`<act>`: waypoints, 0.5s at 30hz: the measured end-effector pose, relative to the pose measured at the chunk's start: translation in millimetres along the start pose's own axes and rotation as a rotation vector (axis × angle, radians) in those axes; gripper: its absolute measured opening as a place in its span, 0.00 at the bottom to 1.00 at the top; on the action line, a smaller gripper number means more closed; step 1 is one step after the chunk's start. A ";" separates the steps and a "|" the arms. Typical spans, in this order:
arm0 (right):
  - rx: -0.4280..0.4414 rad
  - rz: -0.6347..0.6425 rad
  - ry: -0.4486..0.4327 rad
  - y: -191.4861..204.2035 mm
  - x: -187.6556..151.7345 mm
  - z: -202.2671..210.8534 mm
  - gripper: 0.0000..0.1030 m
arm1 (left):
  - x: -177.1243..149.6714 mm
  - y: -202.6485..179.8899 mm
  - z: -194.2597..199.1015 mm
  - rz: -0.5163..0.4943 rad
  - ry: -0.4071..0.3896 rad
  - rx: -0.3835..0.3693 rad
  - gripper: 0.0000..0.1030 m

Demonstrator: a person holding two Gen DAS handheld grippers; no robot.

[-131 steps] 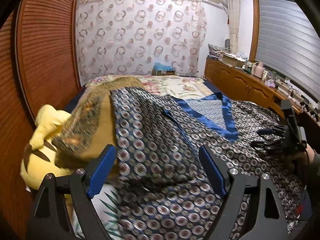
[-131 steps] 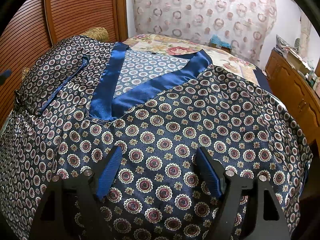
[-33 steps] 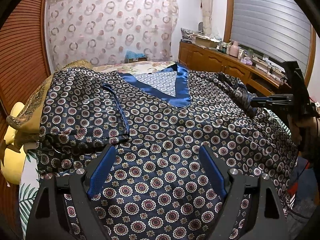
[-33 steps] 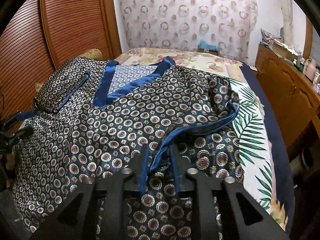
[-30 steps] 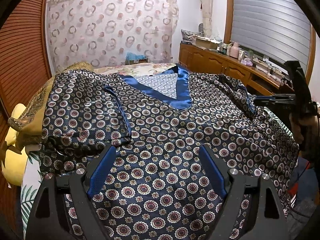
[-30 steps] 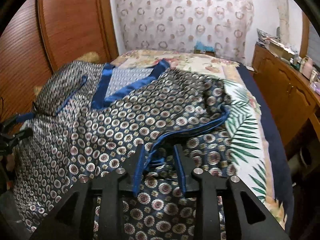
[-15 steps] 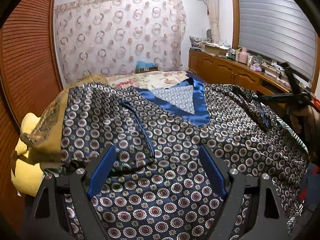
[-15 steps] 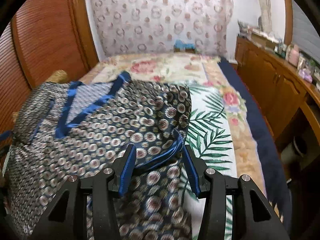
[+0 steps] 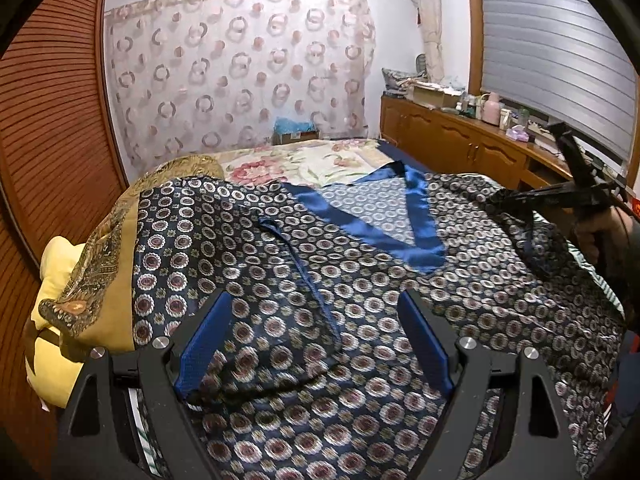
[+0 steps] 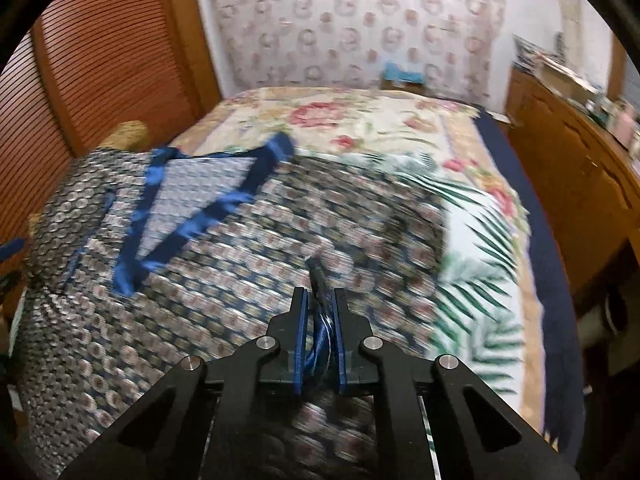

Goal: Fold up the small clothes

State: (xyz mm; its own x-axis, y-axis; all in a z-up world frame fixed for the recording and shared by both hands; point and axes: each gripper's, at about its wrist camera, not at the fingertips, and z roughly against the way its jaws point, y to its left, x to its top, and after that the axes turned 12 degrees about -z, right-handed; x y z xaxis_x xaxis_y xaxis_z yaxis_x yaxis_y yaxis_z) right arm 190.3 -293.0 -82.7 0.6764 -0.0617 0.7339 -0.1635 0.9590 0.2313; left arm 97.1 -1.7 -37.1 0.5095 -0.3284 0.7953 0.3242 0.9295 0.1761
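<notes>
My left gripper (image 9: 316, 340) hangs low over the near part of the patterned garment (image 9: 360, 288), and its two blue pads are spread wide apart. Cloth is seen between them, but the pads do not press it; they touch nothing that I can see.

My right gripper (image 10: 320, 300) is closing its jaws at this moment, and the pads already pinch a bunched fold of the garment's blue-trimmed edge (image 10: 320, 320). From the left camera I see this gripper at about 3 o'clock, where my right hand (image 9: 596, 232) holds its handle, and the cloth rises a little toward it.

The garment is dark blue with small round medallions and lies spread on the bed (image 10: 400, 120). It covers the near half of the bed. Its V-shaped collar in shiny blue (image 9: 416, 236) points toward me, at about 1 o'clock from my left gripper. A thin blue trim line (image 9: 312, 280) runs down the cloth at 12 o'clock, between the left pads. In the right camera the picture is blurred, so the fine pattern I cannot read there.

At 9 o'clock in the left view a yellow pillow (image 9: 60, 264) lies just beside the garment, with a gold patterned cloth (image 9: 100, 260) over it. The flowered bedsheet (image 9: 304, 164) shows beyond the collar.
</notes>
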 end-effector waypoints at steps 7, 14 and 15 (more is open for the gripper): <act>0.104 0.022 0.000 23.9 19.7 -11.1 0.23 | 14.1 12.8 -16.7 -0.029 0.010 0.031 0.83; 0.062 0.056 -0.059 9.1 36.2 -5.2 0.52 | 19.5 35.9 -29.5 0.003 0.027 0.034 0.83; 0.040 0.055 -0.054 4.6 38.5 -9.3 0.52 | 19.8 40.5 -31.1 0.008 0.031 0.036 0.83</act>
State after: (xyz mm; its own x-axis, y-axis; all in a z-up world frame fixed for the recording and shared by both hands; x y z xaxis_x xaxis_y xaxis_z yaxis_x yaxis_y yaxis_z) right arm 222.3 -288.4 -59.2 0.6261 -0.0249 0.7794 -0.2283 0.9498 0.2138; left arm 145.1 24.2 -32.3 0.5367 -0.3259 0.7783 0.2920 0.9371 0.1911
